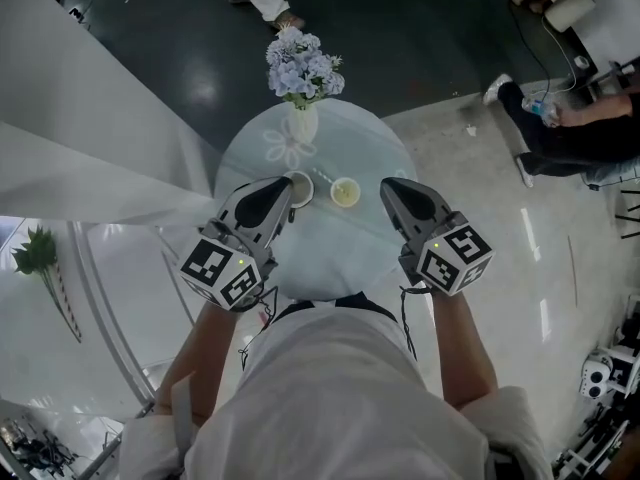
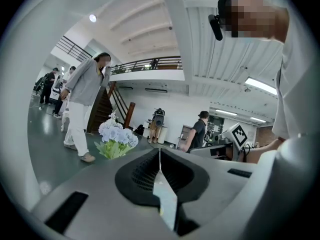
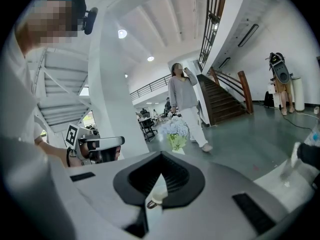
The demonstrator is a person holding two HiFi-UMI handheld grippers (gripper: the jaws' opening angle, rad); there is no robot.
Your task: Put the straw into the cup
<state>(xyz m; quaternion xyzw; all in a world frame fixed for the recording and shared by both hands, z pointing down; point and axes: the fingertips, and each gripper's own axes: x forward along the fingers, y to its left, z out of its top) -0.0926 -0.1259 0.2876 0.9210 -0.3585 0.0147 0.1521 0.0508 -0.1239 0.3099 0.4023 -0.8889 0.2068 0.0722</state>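
Head view first: round glass table with a vase of blue flowers at the far side. There's a cup right at the tip of the left tongs, touching or overlapping it, can't tell which. The other cup, with something pale yellow in it, sits just beside it, between the two tong tips. The right tongs hover near that one but apart from it. Honestly can't pick out the straw anywhere. Left gripper view: left tongs are closed, tips pressed together with just a thin seam, and I can't see anything pinched there. The flowers are past the tips, and a person is on the dark floor behind. Right gripper view: right tongs are closed at the tips too, nothing in them. A cup peeks through the gap behind the tips, can't tell which of the two. Flowers are straight ahead, with a person by the stairs.
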